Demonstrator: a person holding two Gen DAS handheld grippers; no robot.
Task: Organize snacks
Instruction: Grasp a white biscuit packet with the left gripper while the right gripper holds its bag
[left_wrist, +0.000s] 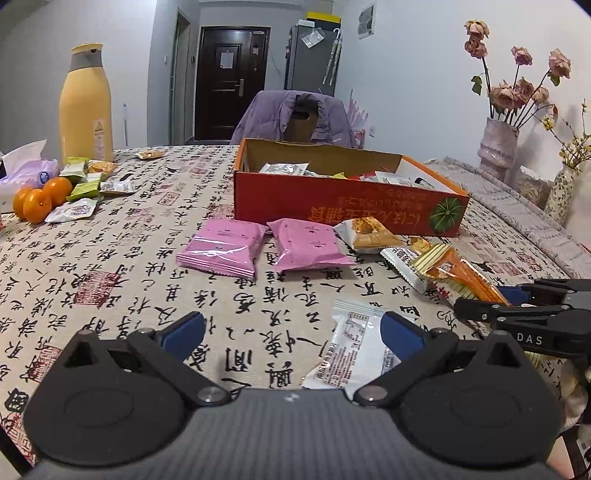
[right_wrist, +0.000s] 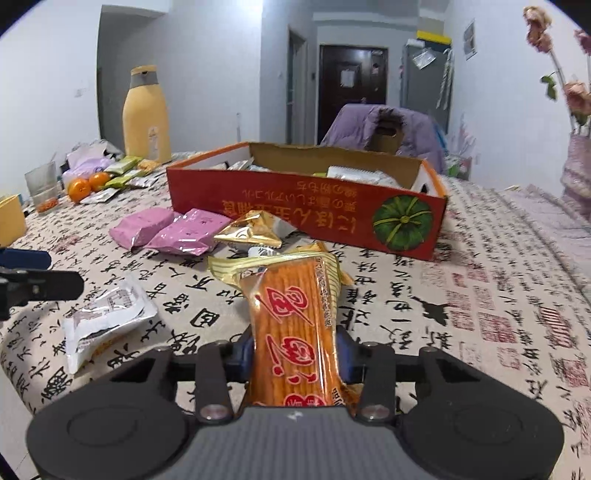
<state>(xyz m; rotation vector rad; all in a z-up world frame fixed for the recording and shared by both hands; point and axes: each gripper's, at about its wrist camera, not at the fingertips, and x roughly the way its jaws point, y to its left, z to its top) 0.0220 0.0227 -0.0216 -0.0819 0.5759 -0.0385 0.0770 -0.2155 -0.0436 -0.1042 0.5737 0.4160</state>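
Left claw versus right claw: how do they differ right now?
The left claw is open and holds nothing; the right claw is shut on the orange cracker pack. The left points over a silver packet lying on the tablecloth; the right faces the red box. Both hover low.

I am looking into a lived-in home, a dining area off an entrance hall. The table (left_wrist: 110, 266) wears a calligraphy-print cloth, with a yellow thermos (left_wrist: 86, 103), 3 mandarins (left_wrist: 40, 199) and a tissue pack (left_wrist: 26, 166) on it. Behind it a purple jacket (left_wrist: 273, 114) hangs over a chair, dried roses stand in a vase (left_wrist: 496, 144), and a dark front door (left_wrist: 229, 77) sits beside a grey fridge (left_wrist: 312, 55).
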